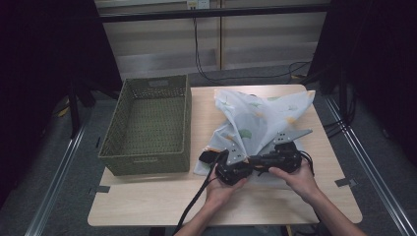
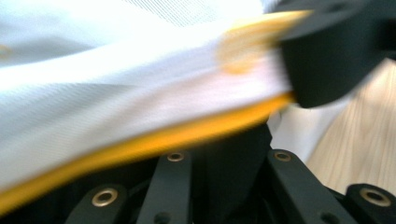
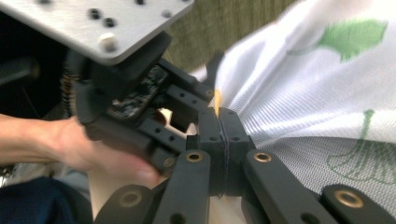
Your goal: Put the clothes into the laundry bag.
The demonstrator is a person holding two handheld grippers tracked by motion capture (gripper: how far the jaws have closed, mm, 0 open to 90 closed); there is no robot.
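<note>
**Both tools on the cloth's near hem**

Nearest the lens, in the right gripper view: black jaws of the right tool pressed flat together, with the yellow-trimmed hem of the white cloth pinched between them. Beside it, touching close, the left tool held in a hand, aimed at the same hem.

Judged step: gathering or lifting the cloth by its near edge, perhaps for folding or for moving to the green woven basket. Next move calls for a sure bite by the left tool before any pull, then spreading the two grips apart along the hem.

Left gripper view: blurred cloth and yellow trim draped over the jaws; pinched or merely lying there, cannot tell. High view alone gives the layout: cloth heaped at the right of the surface, basket at the left, well apart from the tools.
</note>
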